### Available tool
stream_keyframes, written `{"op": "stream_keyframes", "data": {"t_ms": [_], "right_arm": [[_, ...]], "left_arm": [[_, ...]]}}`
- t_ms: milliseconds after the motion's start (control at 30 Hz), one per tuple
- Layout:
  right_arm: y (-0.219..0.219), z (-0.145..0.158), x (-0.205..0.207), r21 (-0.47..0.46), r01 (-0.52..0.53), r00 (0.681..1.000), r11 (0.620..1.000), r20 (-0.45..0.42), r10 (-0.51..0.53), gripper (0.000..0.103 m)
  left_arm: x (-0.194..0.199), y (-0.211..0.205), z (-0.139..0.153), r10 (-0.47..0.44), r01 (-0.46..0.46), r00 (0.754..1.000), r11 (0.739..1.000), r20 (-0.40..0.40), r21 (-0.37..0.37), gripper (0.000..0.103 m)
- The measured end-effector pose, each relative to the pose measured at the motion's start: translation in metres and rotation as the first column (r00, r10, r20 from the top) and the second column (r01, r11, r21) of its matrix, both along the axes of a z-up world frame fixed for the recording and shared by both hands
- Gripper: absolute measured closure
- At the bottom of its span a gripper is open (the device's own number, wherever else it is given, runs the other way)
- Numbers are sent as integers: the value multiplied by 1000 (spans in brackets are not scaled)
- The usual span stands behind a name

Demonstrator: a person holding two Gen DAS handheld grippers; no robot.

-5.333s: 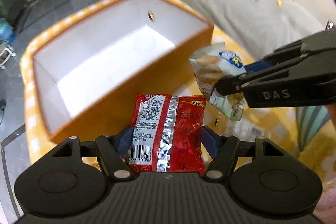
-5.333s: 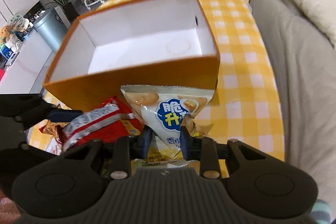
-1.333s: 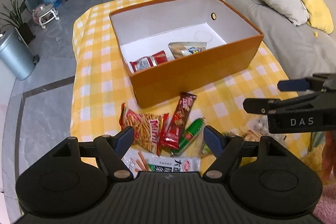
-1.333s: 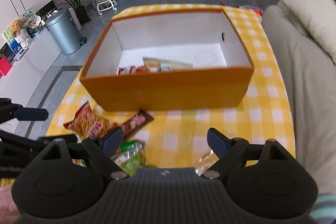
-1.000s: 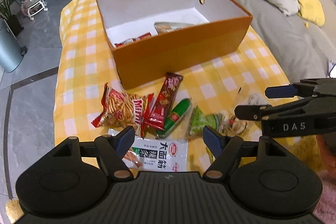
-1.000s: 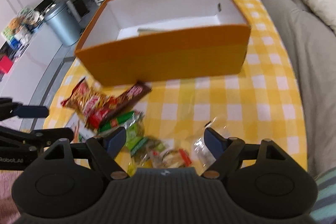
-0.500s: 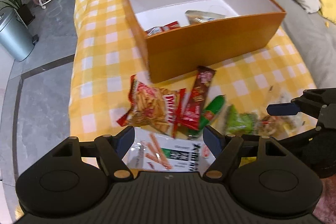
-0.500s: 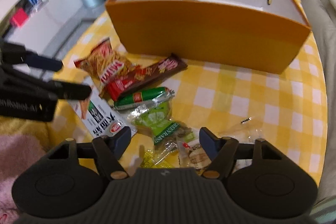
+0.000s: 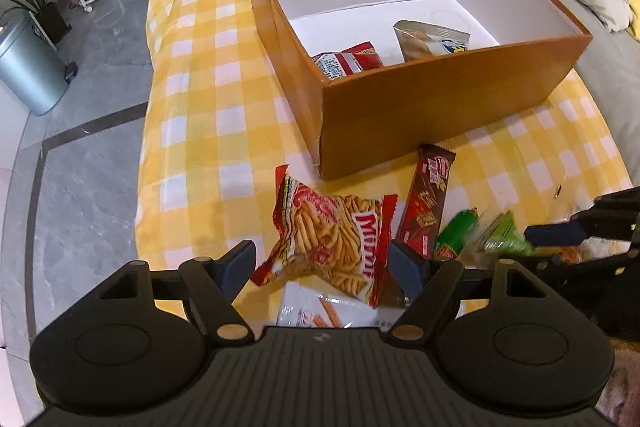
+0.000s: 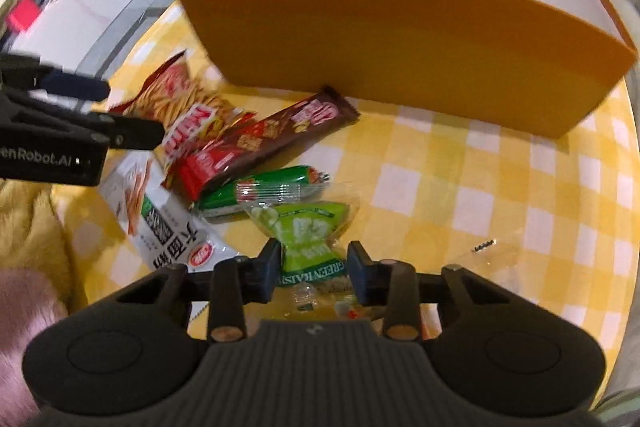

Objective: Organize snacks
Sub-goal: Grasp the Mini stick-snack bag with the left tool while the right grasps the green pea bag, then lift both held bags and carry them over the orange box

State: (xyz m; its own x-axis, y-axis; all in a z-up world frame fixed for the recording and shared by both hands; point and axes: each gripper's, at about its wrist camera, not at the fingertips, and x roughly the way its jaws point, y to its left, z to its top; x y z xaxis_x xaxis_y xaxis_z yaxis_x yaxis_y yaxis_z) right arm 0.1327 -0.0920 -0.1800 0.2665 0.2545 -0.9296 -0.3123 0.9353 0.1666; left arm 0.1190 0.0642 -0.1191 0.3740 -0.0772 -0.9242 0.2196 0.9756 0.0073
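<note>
Right wrist view: my right gripper (image 10: 313,269) has its fingers narrowed around the green raisin pack (image 10: 308,241), jaws just been closing, pads at both sides of its pinched waist; looks like contact, so I call it held. The pack is a light, soft, crinkly film pouch, slippery. It will crush and may slide, so I judge the gathered middle the best hold, not the sealed ends. It lies on the table near me, just beside the green sausage stick (image 10: 264,191).

Left wrist view: my left gripper (image 9: 323,265) stands wide, nothing held, fingers straddling the near end of the red fries bag (image 9: 334,239). That bag is puffy, light, with brittle contents; grip an edge seam, gently. The chocolate bar (image 9: 430,203) is stiffer, to the right of it. A white noodle-stick pack (image 9: 320,311) is partly under the fries bag.

The orange box (image 9: 420,107) sits at the far side with two packs already inside; its wall is tall, so lift over it.

Surface: a yellow checked cloth (image 9: 208,99), soft and wrinkly, so packs may drag it. Room: a grey bin (image 9: 28,67) far left, a sofa (image 9: 616,67) on the right.
</note>
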Motion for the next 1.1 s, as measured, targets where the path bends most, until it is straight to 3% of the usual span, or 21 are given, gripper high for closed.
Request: {"op": "stream_keyframes", "data": {"t_ms": [200, 300, 433, 733, 933, 1100], "right_arm": [[-18, 0, 21, 5, 92, 996, 996, -6, -92, 73], [-19, -2, 26, 7, 97, 995, 995, -9, -97, 73], [-18, -3, 26, 3, 91, 996, 996, -8, -91, 73], [-16, -9, 27, 11, 94, 996, 996, -14, -94, 73], [-16, -6, 28, 17, 113, 994, 993, -12, -112, 76], [-21, 5, 22, 39, 126, 992, 991, 13, -126, 82]], "left_arm": [[11, -4, -14, -5, 5, 999, 1000, -37, 8, 16], [15, 1, -20, 35, -35, 998, 999, -58, -7, 26], [20, 11, -28, 94, -101, 992, 991, -87, -83, 37], [23, 14, -35, 154, -165, 982, 982, -112, -98, 43], [19, 12, -27, 167, -175, 983, 978, -80, -115, 52], [8, 15, -17, 204, -209, 978, 971, -49, -118, 54]]}}
